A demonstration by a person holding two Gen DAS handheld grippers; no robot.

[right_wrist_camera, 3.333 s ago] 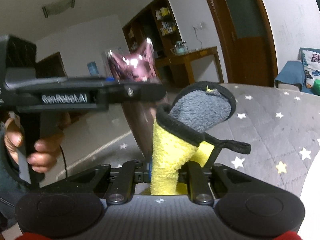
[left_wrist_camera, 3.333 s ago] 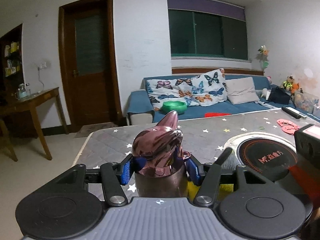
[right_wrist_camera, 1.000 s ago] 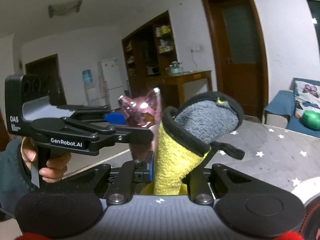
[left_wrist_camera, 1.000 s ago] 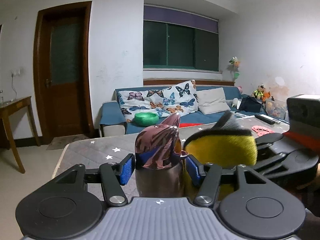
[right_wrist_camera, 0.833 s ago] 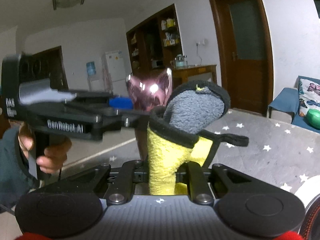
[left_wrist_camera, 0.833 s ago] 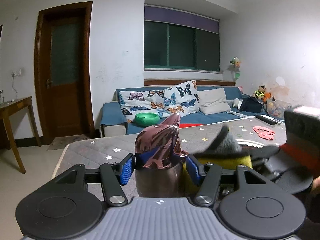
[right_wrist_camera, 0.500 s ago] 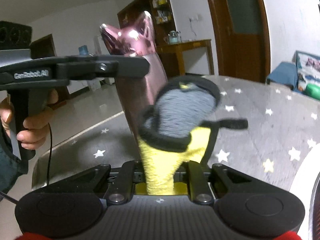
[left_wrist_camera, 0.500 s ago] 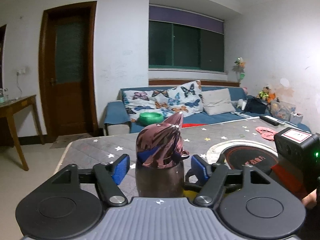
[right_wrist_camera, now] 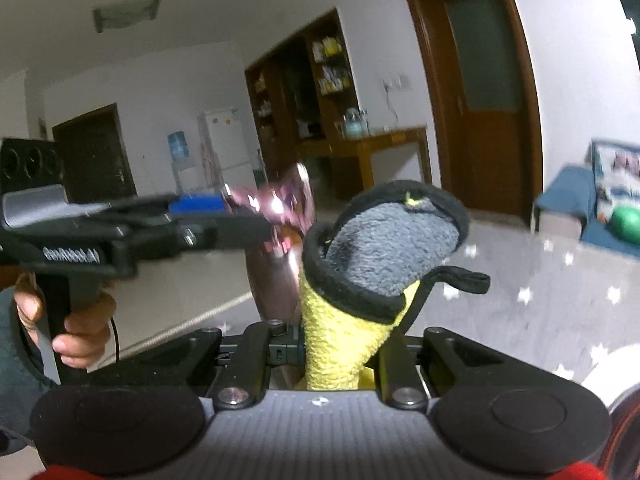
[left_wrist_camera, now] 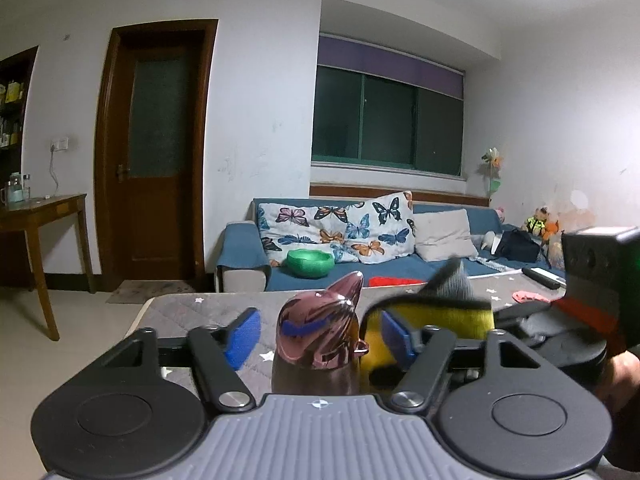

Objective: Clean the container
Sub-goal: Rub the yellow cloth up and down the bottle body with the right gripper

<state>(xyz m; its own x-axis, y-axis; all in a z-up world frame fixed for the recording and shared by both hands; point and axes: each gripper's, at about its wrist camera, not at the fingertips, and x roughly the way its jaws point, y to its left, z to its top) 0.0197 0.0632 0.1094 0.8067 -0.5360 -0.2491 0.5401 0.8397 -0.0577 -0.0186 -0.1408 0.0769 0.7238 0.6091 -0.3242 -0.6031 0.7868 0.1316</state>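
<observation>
Your left gripper (left_wrist_camera: 316,334) has black linkage arms with silver screws, round black discs either side, a ribbed grey base and blue pads (left_wrist_camera: 242,336). Its side reads "GenRobot.AI" in white, above a black pistol handle with a thin black cable. Your right gripper (right_wrist_camera: 340,354) is built the same. Your sleeve (right_wrist_camera: 16,384) is dark teal.

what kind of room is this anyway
Most likely a home living room: a blue sofa with butterfly-print cushions, a fridge with a water dispenser beside it, and a wooden side table by the door.
</observation>
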